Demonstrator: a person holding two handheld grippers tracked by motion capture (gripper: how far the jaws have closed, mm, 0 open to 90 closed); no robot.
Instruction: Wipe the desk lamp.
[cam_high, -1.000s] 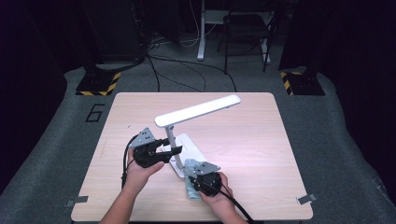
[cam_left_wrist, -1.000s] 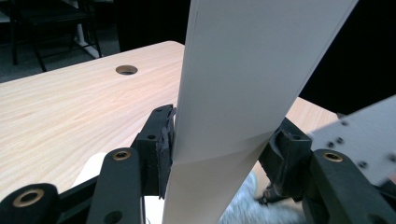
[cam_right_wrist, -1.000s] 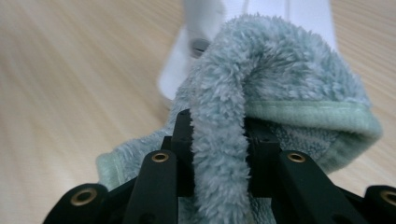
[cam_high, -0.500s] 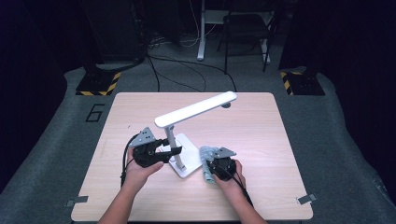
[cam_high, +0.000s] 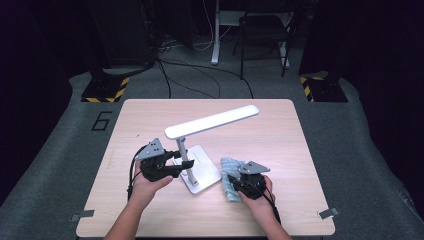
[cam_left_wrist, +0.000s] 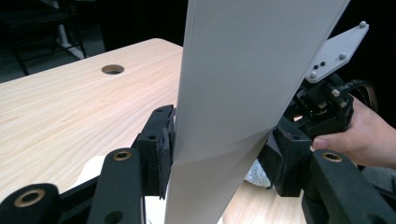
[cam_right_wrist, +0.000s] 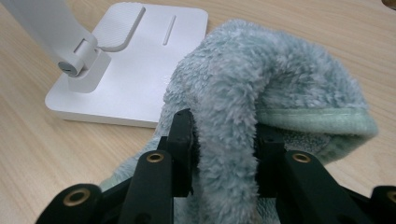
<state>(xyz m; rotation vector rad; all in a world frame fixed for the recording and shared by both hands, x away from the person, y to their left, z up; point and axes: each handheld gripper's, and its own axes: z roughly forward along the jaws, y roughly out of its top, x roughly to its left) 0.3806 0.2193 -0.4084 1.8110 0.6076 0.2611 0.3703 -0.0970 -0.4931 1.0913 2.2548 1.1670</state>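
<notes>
The left gripper (cam_high: 175, 162) clamps the upright stem of the white desk lamp (cam_high: 212, 121), steadying it on the pale wooden counter (cam_high: 280, 165). The right gripper (cam_right_wrist: 224, 140), its fingers just loosened, grips the fluffy pale-green cloth (cam_right_wrist: 261, 74) beside the lamp's base. Wiping looks barely begun. The lamp's head runs diagonally, toward the far right corner.

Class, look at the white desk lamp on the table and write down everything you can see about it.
The desk lamp is white and looks like plastic. Its flat square base sits on the wooden table. A slim stem rises from a hinge at the base to a long flat head slanting up toward the right. The left gripper is clamped on the stem. A fluffy pale-green cloth, held in the right gripper, lies against the base's edge.
</notes>
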